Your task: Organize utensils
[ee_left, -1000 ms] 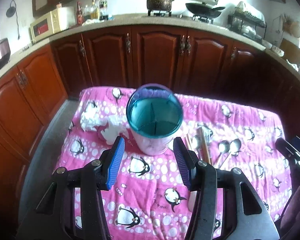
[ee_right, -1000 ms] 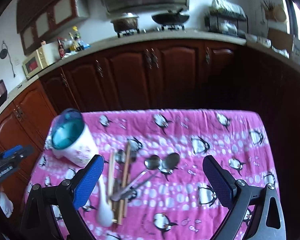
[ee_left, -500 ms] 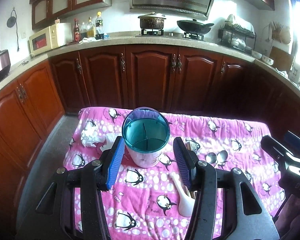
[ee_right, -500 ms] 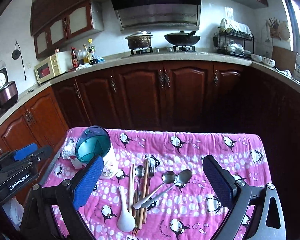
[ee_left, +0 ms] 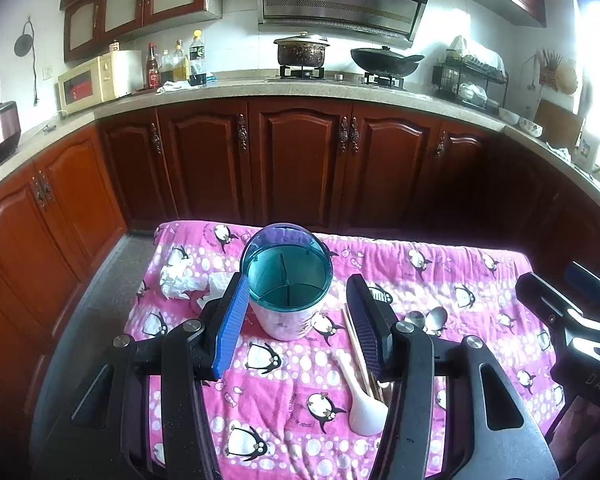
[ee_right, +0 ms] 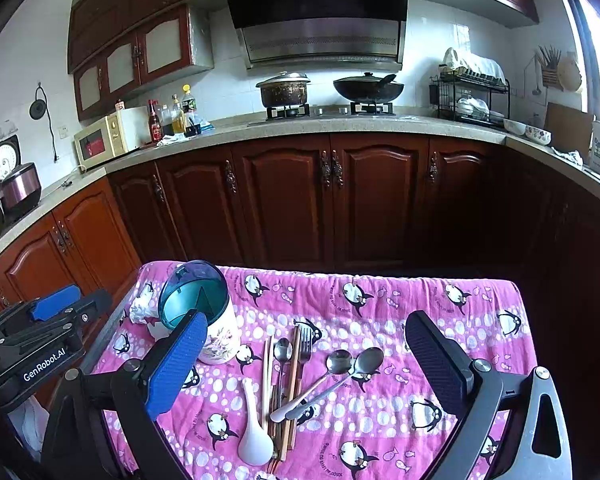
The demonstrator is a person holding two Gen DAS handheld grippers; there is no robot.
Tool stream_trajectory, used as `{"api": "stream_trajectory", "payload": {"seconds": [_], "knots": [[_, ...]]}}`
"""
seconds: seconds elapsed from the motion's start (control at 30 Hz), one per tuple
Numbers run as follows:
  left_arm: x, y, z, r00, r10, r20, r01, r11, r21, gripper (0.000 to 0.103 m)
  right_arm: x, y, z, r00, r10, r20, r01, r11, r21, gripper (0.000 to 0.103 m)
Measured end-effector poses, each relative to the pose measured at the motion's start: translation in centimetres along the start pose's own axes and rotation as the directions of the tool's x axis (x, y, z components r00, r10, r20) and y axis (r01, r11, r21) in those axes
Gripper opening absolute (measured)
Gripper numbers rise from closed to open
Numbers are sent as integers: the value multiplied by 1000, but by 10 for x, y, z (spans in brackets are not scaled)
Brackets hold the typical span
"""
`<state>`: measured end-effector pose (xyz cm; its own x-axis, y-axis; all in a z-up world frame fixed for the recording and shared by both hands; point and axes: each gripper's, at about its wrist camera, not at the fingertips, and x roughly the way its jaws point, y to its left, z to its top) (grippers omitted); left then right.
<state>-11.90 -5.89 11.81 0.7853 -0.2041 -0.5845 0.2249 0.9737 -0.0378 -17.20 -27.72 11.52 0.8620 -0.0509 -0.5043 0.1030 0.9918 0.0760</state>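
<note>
A white utensil holder with a teal divided rim (ee_left: 286, 292) stands upright on the pink penguin cloth (ee_left: 284, 368); it also shows in the right wrist view (ee_right: 204, 312). Right of it lie a white rice spoon (ee_right: 254, 428), chopsticks (ee_right: 266, 376), a fork (ee_right: 305, 346), a small spoon (ee_right: 283, 350) and two metal spoons (ee_right: 352, 364). My left gripper (ee_left: 296, 312) is open and empty, held above and in front of the holder. My right gripper (ee_right: 304, 356) is wide open and empty above the utensils.
Crumpled white tissues (ee_left: 178, 280) lie on the cloth left of the holder. Dark wooden cabinets (ee_right: 332, 200) and a counter with a stove, pots and a microwave (ee_right: 100, 140) run behind the table. Floor (ee_left: 88, 312) shows left of the table.
Both grippers have lifted and tilted up, so the table looks farther away and more of the kitchen shows. The holder and utensils have not moved. Both grippers stay open.
</note>
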Motion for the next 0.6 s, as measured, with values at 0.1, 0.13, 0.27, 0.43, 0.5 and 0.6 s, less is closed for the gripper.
{"api": "stream_trajectory", "payload": {"seconds": [0.1,0.13,0.27,0.43,0.5,0.6], "knots": [[0,1,0,1000,-5,0,5,1000,0,50,-1,1,1,1000,1,3,-1,1000,2,99],[0,0,0,1000,-6,-1,6,1000,0,50,-1,1,1,1000,2,4,-2,1000,3,99],[-1,1,0,1000,-9,-2,9,1000,-2,50,-1,3,1,1000,1,5,-1,1000,1,99],[0,0,0,1000,-8,-7,8,1000,-5,50,0,5,1,1000,-2,2,2,1000,-7,99],[0,1,-1,1000,-8,-6,8,1000,-4,50,0,5,1,1000,-4,1,4,1000,-9,99],[0,1,0,1000,-9,-6,9,1000,-4,50,1,6,1,1000,-3,0,3,1000,-8,99]]}}
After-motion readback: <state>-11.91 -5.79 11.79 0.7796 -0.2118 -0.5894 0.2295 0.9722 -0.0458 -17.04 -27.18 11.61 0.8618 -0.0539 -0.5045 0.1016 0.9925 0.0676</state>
